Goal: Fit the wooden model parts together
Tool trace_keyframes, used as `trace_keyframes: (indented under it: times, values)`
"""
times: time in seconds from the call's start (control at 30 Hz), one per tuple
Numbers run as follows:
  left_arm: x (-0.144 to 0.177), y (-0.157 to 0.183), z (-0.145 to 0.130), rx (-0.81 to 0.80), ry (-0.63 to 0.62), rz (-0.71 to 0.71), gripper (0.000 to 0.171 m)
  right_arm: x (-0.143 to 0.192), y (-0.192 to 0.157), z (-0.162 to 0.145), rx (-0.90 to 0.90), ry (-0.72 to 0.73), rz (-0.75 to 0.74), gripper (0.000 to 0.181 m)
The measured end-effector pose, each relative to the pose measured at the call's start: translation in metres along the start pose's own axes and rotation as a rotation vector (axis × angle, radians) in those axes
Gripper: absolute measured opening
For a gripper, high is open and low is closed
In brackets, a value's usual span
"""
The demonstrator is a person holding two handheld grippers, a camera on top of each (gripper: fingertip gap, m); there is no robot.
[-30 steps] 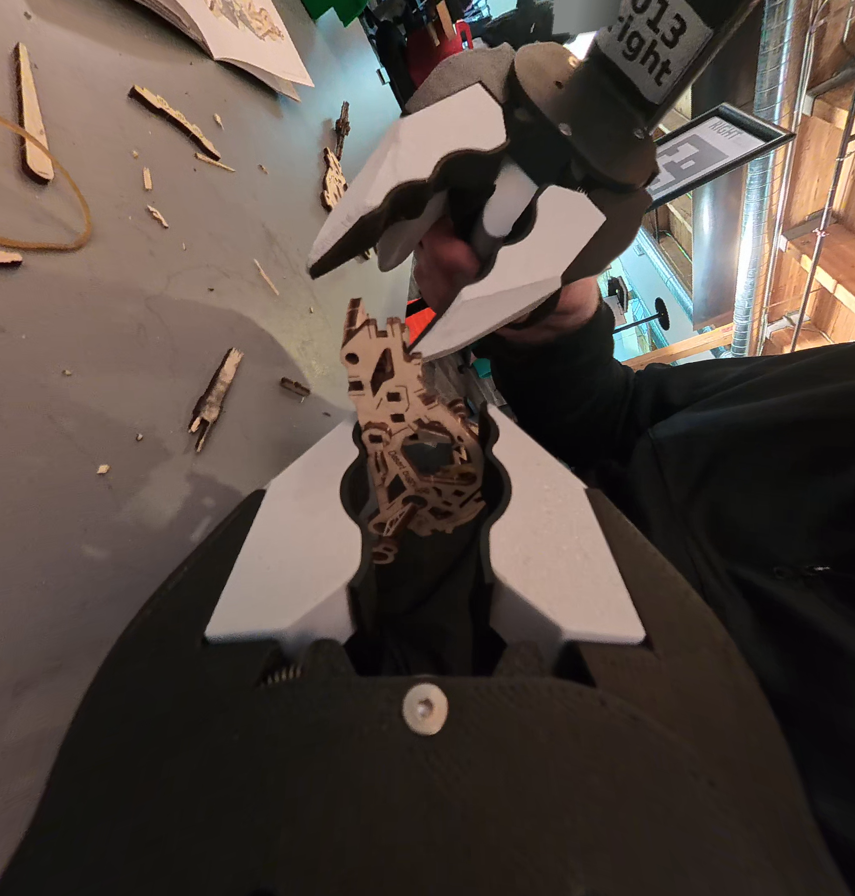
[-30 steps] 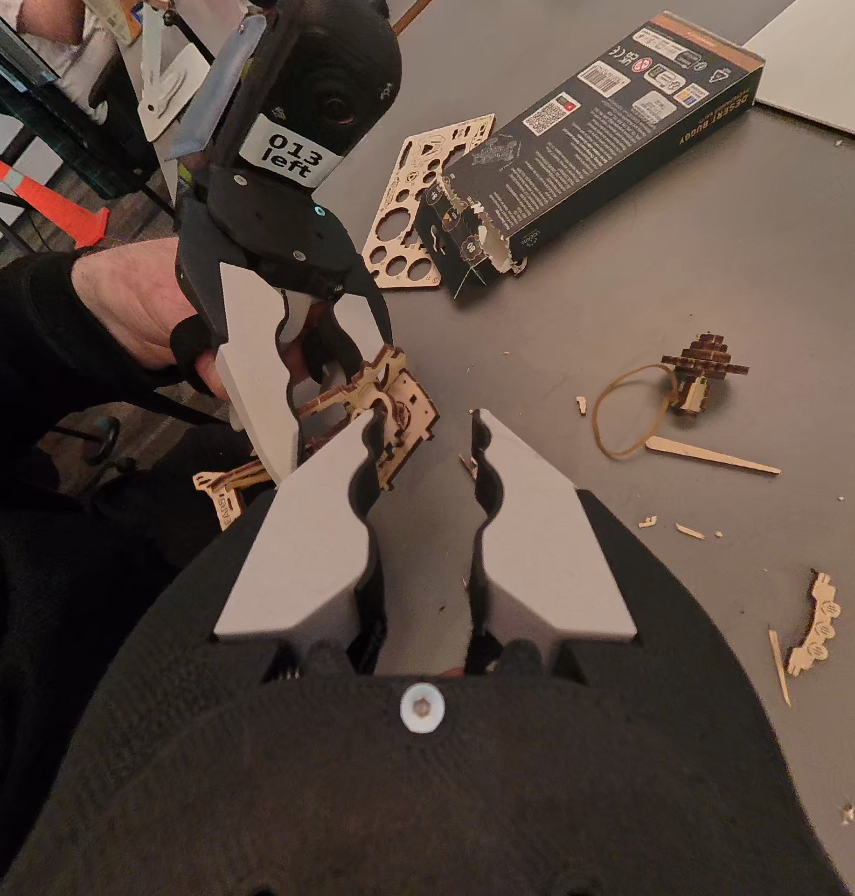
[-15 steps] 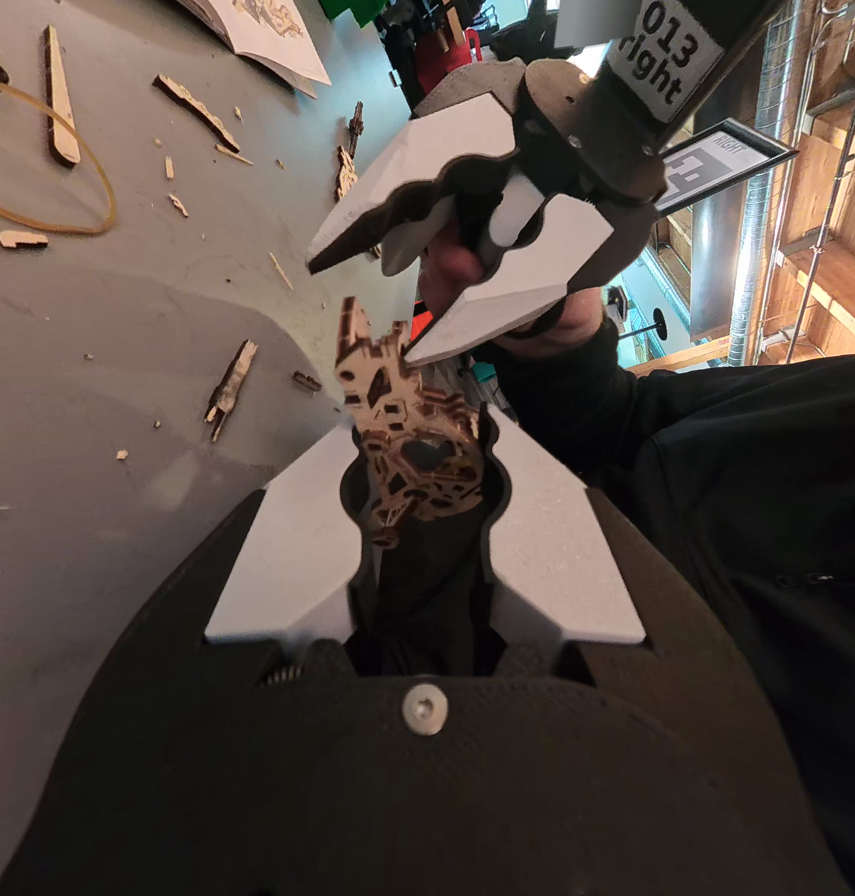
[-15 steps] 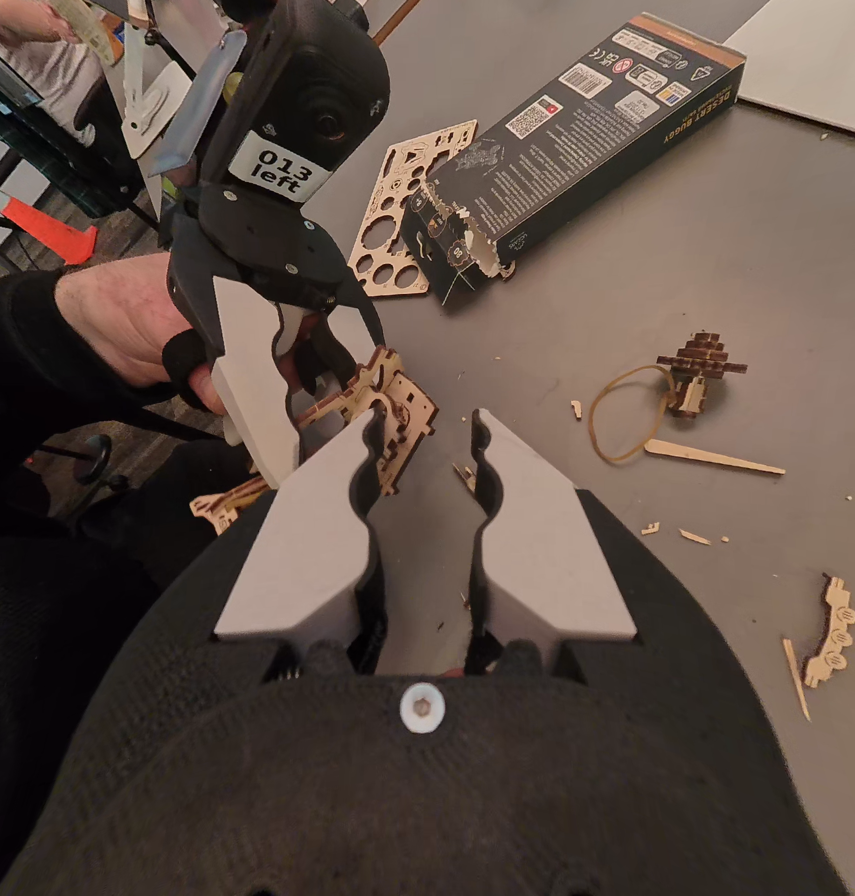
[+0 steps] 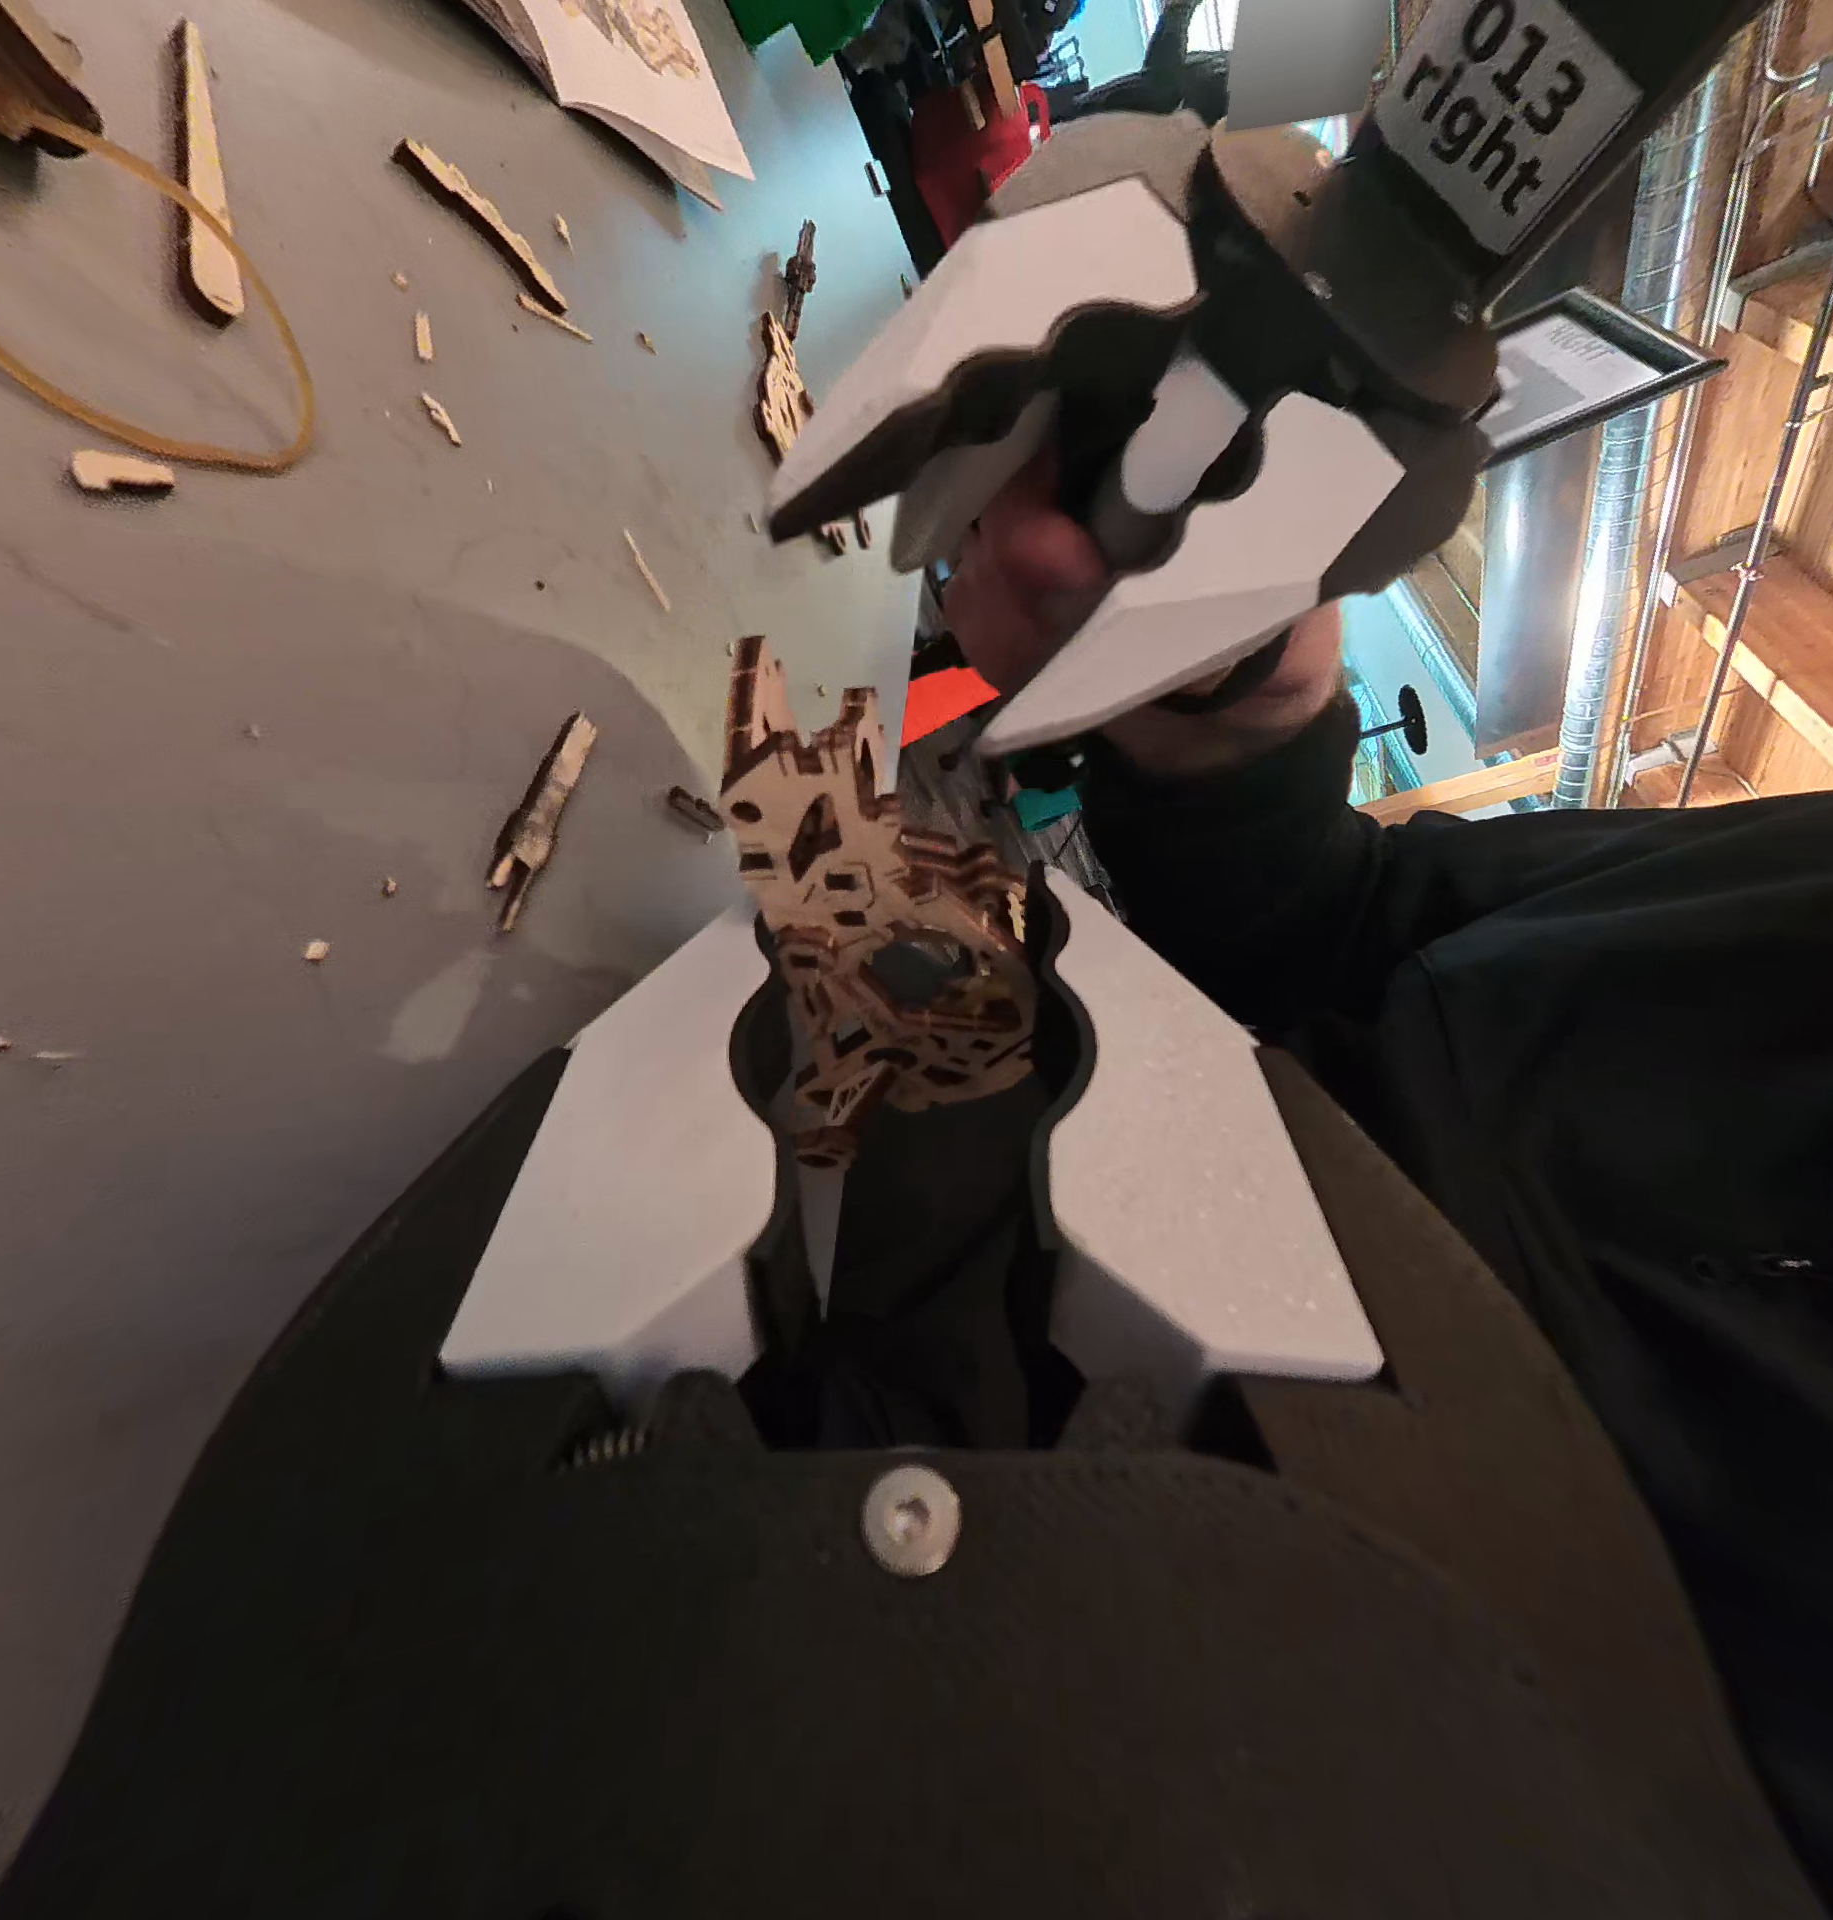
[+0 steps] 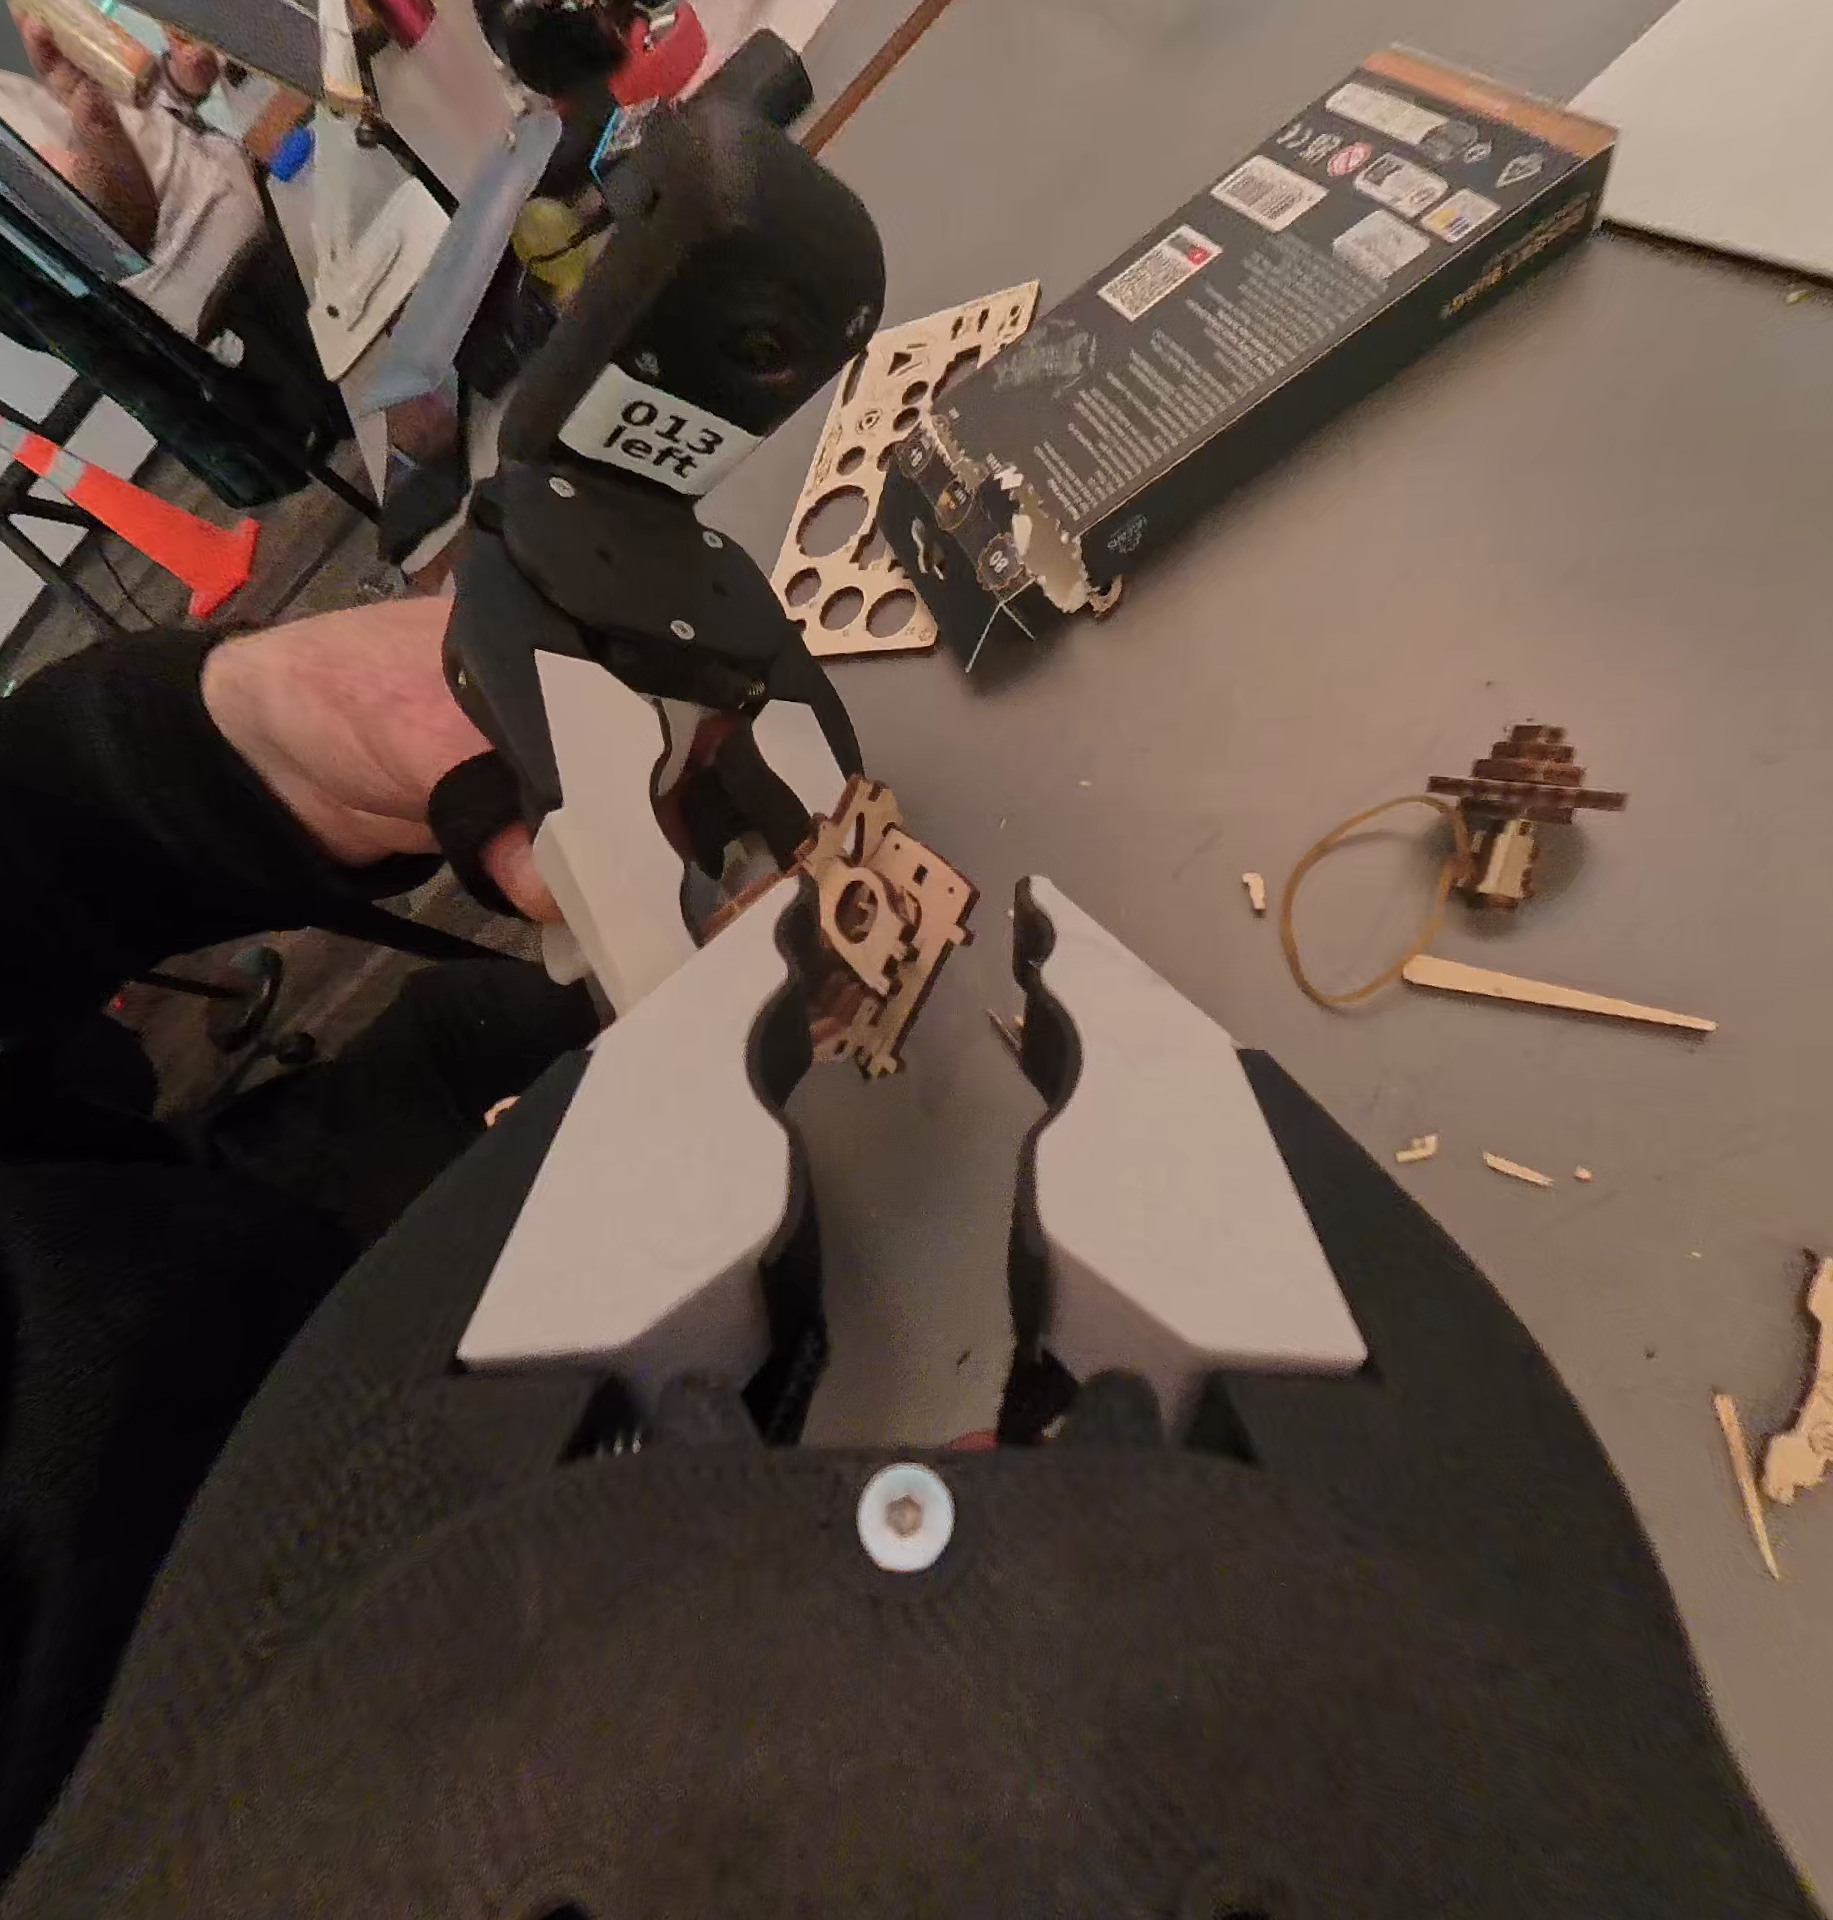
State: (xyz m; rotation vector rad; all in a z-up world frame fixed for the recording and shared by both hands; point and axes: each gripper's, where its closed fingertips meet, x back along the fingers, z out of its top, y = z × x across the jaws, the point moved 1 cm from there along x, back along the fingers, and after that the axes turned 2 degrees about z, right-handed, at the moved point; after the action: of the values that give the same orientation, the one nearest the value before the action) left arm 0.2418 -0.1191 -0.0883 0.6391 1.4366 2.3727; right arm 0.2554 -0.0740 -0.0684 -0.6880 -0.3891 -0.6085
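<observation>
**Wooden assembly held in my left tool, right tool empty beside it**

My left gripper (image 5: 896,966) is pinching the pale laser-cut wooden model assembly (image 5: 870,935) between its white fingers, above the grey table (image 5: 216,727). My right gripper (image 6: 907,997) stands spread, with nothing between its fingers; the assembly (image 6: 881,935) sits just in front of its left finger, near the tip. I cannot tell whether they touch, because the finger hides part of the wood.

The risk I see: if I close the right tool on a thin tab at an angle, the plywood may snap, or the piece may twist out of my left grip. The other loose parts, such as the dark stacked wooden gear piece (image 6: 1514,831) with the tan rubber band (image 6: 1348,914), lie well apart to the right.
</observation>
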Motion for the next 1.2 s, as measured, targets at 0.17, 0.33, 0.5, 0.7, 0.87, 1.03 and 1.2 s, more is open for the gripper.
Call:
trace_keyframes:
  times: [0.17,0.33,0.5,0.7,0.87,1.03,1.2]
  values:
    - [0.001,-0.006,-0.002,-0.011,-0.016,0.032,0.041,0.015,-0.012,-0.003,0.214,-0.07,0.008,0.015]
    - [0.0,-0.009,-0.004,-0.034,-0.046,0.066,0.041,0.0,-0.024,-0.015,0.379,-0.156,0.023,0.007]
    - [-0.002,-0.008,-0.008,-0.052,-0.07,0.079,0.041,-0.01,-0.022,-0.022,0.428,-0.201,-0.001,0.008]
    - [-0.003,-0.008,-0.008,-0.051,-0.075,0.091,0.041,-0.015,-0.021,-0.024,0.525,-0.225,-0.066,0.002]
    - [-0.003,-0.01,-0.009,-0.037,-0.074,0.097,0.041,-0.016,-0.021,-0.025,0.633,-0.248,-0.117,0.0]
    - [-0.004,-0.009,-0.008,-0.014,-0.058,0.076,0.041,-0.014,-0.019,-0.023,0.667,-0.24,-0.145,0.0]
    - [-0.003,-0.009,-0.005,-0.004,-0.041,0.07,0.041,-0.007,-0.018,-0.01,0.654,-0.175,-0.179,0.0]
